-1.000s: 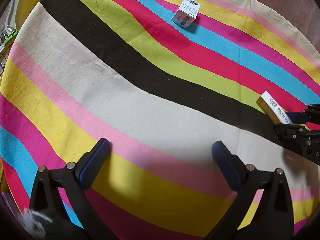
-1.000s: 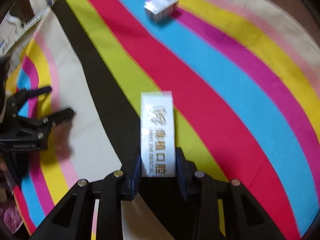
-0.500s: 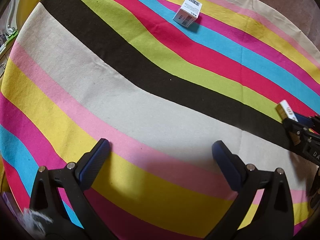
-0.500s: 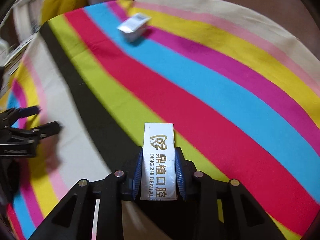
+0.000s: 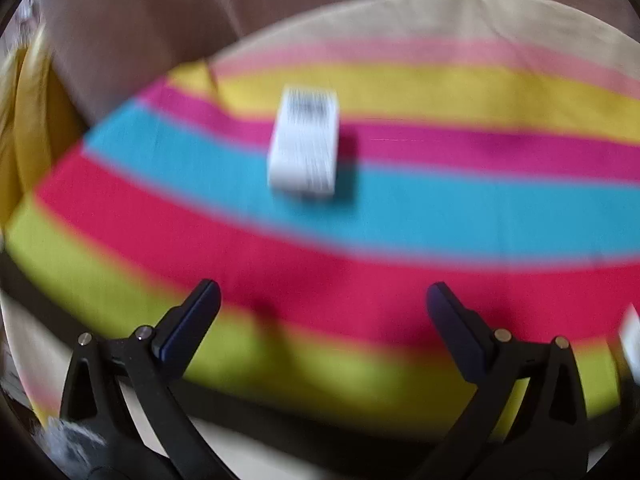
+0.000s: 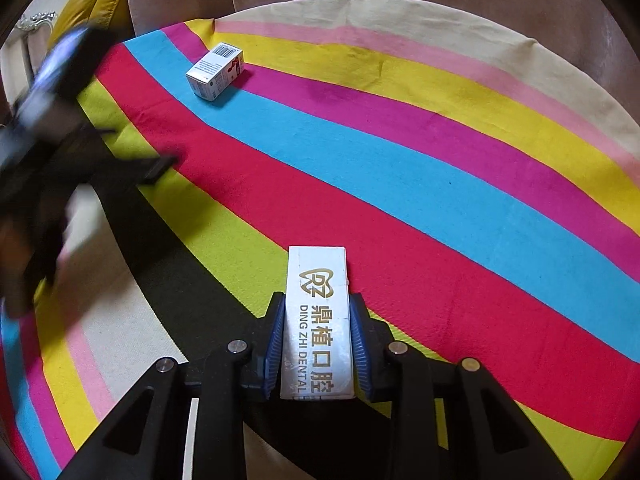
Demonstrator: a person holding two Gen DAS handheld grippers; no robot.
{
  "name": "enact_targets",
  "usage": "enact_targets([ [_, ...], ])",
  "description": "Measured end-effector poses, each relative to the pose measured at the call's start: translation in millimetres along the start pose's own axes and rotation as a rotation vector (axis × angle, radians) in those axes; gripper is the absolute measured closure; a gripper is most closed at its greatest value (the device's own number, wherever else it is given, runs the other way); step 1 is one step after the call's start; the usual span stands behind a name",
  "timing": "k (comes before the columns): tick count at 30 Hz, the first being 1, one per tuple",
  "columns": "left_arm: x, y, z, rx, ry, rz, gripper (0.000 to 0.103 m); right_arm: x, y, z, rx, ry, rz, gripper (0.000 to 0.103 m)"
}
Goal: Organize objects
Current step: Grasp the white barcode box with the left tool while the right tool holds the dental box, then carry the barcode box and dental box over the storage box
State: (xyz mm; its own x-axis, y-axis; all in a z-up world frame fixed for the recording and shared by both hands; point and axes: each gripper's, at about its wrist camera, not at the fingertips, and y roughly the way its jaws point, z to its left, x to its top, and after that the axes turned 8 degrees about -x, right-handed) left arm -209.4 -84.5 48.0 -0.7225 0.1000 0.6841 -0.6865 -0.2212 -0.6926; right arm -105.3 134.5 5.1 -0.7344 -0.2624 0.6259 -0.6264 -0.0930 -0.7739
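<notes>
Right gripper [image 6: 318, 346] is clamping the dental box [image 6: 317, 322] by its long sides over the striped cloth [image 6: 440, 184]; left gripper [image 5: 320, 316] is hanging spread wide before the small barcode box [image 5: 305, 142], probably light, crushable card.

Left wrist view motion-blurred: small box [image 5: 304, 140] ahead of the jaws, print unreadable. Dental box [image 6: 318, 320] rear end hidden between right jaws.
</notes>
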Motion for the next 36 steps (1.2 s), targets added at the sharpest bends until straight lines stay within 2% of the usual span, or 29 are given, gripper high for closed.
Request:
enact_targets([
  [3,35,32,2,0.096,0.041,-0.031,0.000,-9,-10,-7,0.004,0.007,0.000,0.071],
  [4,41,41,3,0.105,0.044,-0.030,0.001,-9,-10,-7,0.005,0.008,0.000,0.071],
  [5,46,49,4,0.113,0.047,-0.024,0.008,-10,-12,-7,0.005,0.010,0.000,0.071],
  [6,47,58,6,0.122,0.051,-0.007,0.031,-10,-12,-7,0.005,0.012,0.000,0.071],
  [7,46,61,8,0.093,0.044,0.015,0.053,-10,-12,-7,0.006,0.013,0.000,0.071],
  [8,42,58,13,0.025,0.001,0.036,0.060,-10,-11,-7,0.009,0.015,0.001,0.071],
  [10,27,29,15,-0.064,-0.060,-0.007,0.060,-9,-10,-8,0.012,0.018,0.001,0.071],
  [12,8,0,9,-0.147,-0.052,0.017,0.060,-9,-10,-8,0.015,0.020,0.001,0.071],
  [14,-24,-33,3,-0.245,-0.040,0.094,0.060,-8,-11,-7,0.015,0.020,0.001,0.071],
  [16,-60,-59,-2,-0.336,-0.018,0.215,0.060,-9,-11,-7,0.013,0.020,0.001,0.071],
  [18,-96,-81,-4,-0.382,0.004,0.303,0.060,-8,-12,-6,0.009,0.017,0.000,0.071],
  [19,-112,-89,-6,-0.389,0.028,0.334,0.060,-8,-13,-5,0.008,0.017,0.000,0.071],
  [22,-130,-106,-1,-0.389,0.038,0.307,0.059,-8,-13,-4,0.004,0.014,-0.001,0.071],
  [26,-133,-108,-1,-0.365,-0.028,0.254,0.057,-7,-12,-5,0.004,0.013,-0.001,0.071],
  [31,-140,-109,7,-0.364,-0.172,0.152,0.057,-8,-12,-5,0.004,0.013,-0.001,0.071],
  [34,-149,-116,10,-0.330,-0.200,0.081,0.060,-7,-12,-4,0.001,0.009,-0.002,0.071],
  [36,-150,-119,9,-0.315,-0.199,0.071,0.060,-7,-11,-5,0.005,0.013,-0.002,0.071],
])
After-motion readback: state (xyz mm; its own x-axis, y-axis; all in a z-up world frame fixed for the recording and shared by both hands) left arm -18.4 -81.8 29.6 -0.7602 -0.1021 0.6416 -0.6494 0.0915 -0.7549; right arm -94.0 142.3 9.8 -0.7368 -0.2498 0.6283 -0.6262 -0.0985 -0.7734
